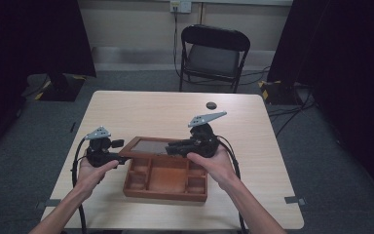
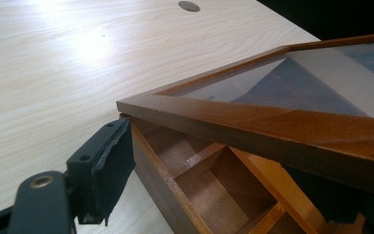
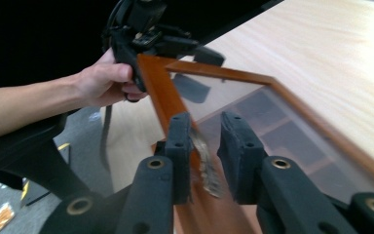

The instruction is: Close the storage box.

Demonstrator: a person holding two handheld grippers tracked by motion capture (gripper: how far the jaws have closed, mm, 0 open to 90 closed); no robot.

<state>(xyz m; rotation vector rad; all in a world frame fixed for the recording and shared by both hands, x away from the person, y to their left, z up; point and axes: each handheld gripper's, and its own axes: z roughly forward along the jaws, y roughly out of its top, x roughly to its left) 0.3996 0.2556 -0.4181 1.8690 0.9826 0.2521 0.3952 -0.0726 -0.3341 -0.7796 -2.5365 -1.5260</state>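
Item: wooden compartment box (image 1: 165, 183) with a hinged, glass-panelled lid (image 1: 148, 146), standing on the near half of a pale wood-grain table (image 1: 141, 109), between the person's two forearms. Condition: lid partly raised, its frame tilted above the divided tray; in the left gripper view the dividers and several empty compartments show beneath the lifted front rail. Left gripper (image 1: 114, 155): held in the left hand (image 1: 90, 173) at the box's left side, its jaws at the lid's left corner; in the left gripper view one black padded jaw stands just beside the box's outer wall under the lid corner, the other jaw is hidden behind the lid frame at lower right, so whether it clasps the frame cannot be told for certain. Right gripper (image 1: 173, 147): held in the right hand (image 1: 214, 163), lying across the back right of the box and pointing left; in the right gripper view its jaws (image 3: 202, 146) straddle the lid's wooden rail with a gap showing on either side, parted, not clamped. Other items: small dark round disc (image 1: 211, 105) on the far part of the table, well apart from the box; black folding chair (image 1: 213, 53) beyond the table's far edge.
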